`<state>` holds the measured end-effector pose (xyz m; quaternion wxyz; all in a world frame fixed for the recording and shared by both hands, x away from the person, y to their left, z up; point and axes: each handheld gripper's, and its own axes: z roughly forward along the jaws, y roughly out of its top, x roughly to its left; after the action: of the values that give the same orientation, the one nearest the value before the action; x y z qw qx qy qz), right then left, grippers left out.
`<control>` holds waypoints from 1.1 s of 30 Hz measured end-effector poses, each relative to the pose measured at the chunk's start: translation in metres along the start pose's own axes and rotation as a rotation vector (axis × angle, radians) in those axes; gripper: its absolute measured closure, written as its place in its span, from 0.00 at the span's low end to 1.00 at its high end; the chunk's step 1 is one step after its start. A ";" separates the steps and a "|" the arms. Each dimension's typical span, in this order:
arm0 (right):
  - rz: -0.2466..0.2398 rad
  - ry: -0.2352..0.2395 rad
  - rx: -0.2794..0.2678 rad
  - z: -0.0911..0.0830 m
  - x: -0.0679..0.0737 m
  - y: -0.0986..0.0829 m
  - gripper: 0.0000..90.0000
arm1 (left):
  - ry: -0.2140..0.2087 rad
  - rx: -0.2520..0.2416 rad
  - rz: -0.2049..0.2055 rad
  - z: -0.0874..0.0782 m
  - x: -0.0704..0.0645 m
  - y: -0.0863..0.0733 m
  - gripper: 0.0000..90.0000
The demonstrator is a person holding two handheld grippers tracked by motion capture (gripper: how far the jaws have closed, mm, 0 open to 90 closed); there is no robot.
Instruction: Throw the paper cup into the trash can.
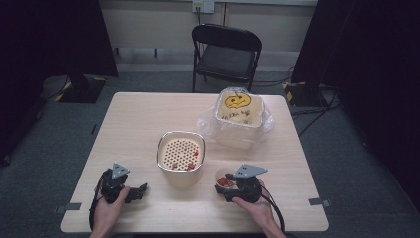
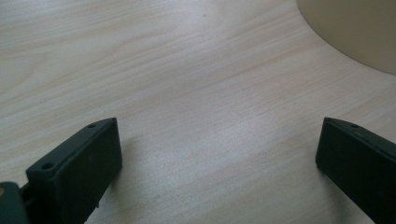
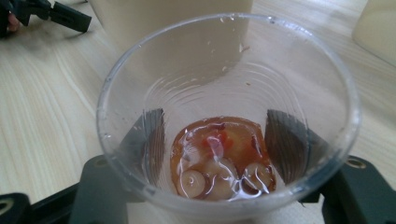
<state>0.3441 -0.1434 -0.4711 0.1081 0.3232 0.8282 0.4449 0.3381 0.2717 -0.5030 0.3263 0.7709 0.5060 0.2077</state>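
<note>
The right gripper [image 1: 229, 184] is clenched on a clear plastic cup [image 3: 229, 116], its two black jaws pressing the cup's sides from outside, and the cup rests low over the table [image 1: 148, 119] near the person's edge; in the cup's bottom lies a reddish, wet clump of food scraps [image 3: 223, 161]. Just beyond and to the left of this gripper stands a cream bin with a perforated strainer top [image 1: 181, 153], a few red bits lying on the strainer. Farther ahead and slightly right sits a second cream container [image 1: 239, 111] in a clear plastic bag, a yellow face drawn on its lid. The left gripper [image 1: 133, 192] lies released on the bare wood, jaws spread wide apart with nothing between them, well apart from the cup and near the bin's left side. The tabletop is pale wood grain with tape tabs at its near corners. Behind the table a black folding chair [image 1: 227, 54] stands on grey carpet, with dark curtains on both sides and cables trailing across the floor at right
</note>
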 end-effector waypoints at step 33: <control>-0.022 -0.140 -0.021 -0.028 -0.009 0.069 0.47 | 0.000 0.002 0.004 0.001 0.001 0.001 0.00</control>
<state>0.3687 -0.1403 -0.4001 0.1741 0.3431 0.8174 0.4288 0.3394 0.2717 -0.5028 0.3253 0.7723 0.5045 0.2080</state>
